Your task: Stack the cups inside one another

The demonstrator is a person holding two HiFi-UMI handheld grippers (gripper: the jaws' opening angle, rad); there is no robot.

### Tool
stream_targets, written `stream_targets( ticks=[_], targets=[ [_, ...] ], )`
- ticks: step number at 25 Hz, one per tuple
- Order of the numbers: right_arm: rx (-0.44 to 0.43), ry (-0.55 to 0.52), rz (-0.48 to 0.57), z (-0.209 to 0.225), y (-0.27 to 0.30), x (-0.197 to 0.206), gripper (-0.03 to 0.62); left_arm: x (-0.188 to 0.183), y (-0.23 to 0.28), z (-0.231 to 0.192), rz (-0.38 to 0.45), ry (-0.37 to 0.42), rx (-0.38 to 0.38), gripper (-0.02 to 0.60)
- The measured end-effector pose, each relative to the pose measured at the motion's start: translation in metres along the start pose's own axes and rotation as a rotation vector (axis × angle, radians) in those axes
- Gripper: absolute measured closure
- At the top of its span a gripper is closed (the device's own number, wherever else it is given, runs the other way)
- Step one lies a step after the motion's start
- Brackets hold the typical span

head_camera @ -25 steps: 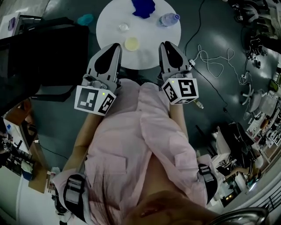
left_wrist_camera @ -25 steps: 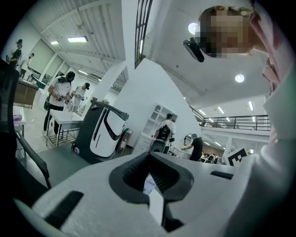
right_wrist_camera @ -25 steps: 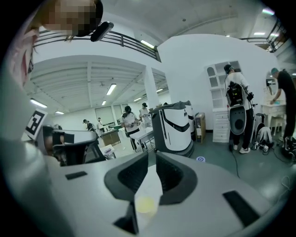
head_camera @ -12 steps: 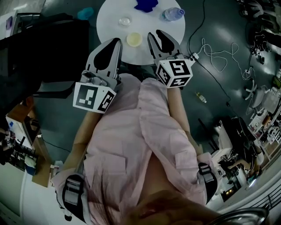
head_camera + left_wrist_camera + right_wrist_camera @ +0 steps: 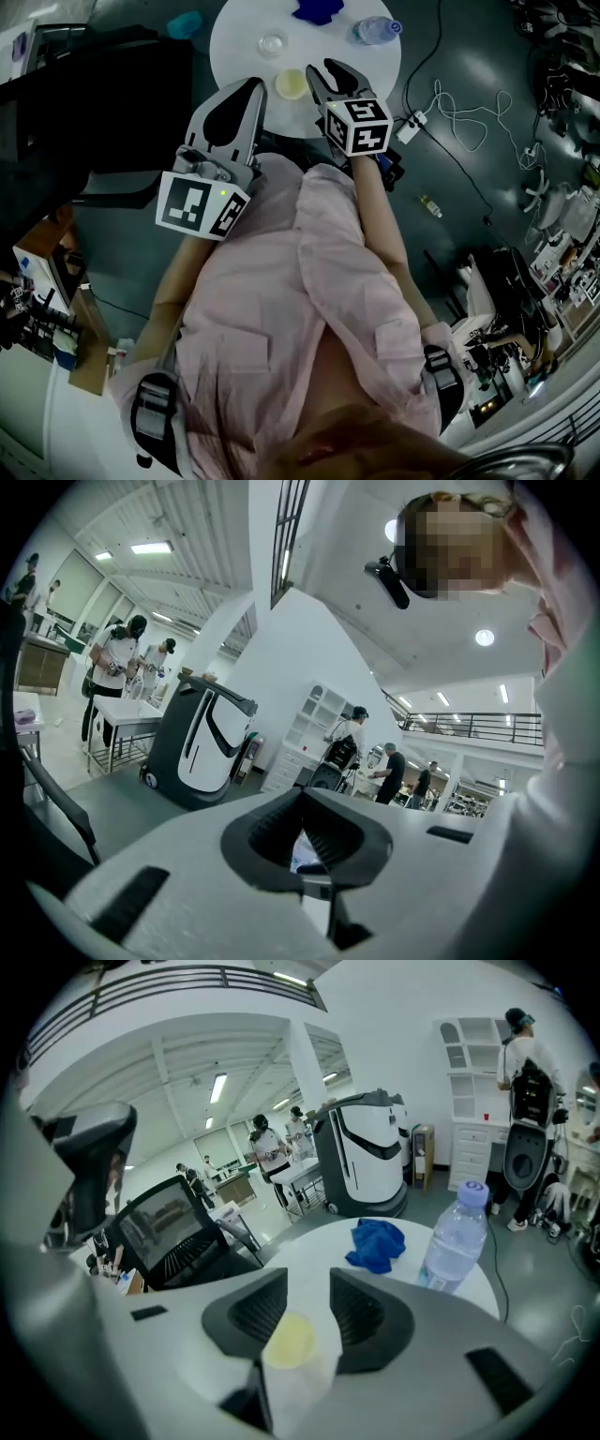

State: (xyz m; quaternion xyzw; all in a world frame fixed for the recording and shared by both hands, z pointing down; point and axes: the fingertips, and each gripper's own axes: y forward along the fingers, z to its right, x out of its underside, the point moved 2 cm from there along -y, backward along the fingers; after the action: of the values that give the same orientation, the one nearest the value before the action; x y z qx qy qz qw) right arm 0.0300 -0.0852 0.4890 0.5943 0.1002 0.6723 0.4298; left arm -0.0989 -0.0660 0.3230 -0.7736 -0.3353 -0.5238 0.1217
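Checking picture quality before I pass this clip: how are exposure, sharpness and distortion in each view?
Head view: dim overall, strong fisheye bending, only the white table is bright. Left gripper view: sharp, black corners, ceiling lamps blown out, a mosaic patch laid over a face. Right gripper view: well lit, the bottle crisp, the cup nearest the lens soft.

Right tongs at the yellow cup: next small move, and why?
Probably close the right tongs on the yellow cup: the jaws have just been opening and stand apart, the cup sits between them, and neither pad seems to press it yet.
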Motion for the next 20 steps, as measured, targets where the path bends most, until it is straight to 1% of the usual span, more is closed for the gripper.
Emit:
stream_targets(
  ticks=[6, 12, 20],
  targets=[
    [-0.009, 0.017, -0.114, 0.002, 0.025, 0.030, 0.468, -0.003, 0.006, -0.003, -0.005, -0.004, 0.013, 0.566],
    [-0.046, 0.075, -0.206, 0.000, 0.044, 0.056, 0.467, -0.004, 0.011, -0.007, -0.011, -0.015, 0.019, 0.566],
    [-0.036, 0.066, -0.302, 0.006, 0.062, 0.081, 0.465, -0.003, 0.018, -0.012, -0.022, -0.019, 0.017, 0.566]
  ],
)
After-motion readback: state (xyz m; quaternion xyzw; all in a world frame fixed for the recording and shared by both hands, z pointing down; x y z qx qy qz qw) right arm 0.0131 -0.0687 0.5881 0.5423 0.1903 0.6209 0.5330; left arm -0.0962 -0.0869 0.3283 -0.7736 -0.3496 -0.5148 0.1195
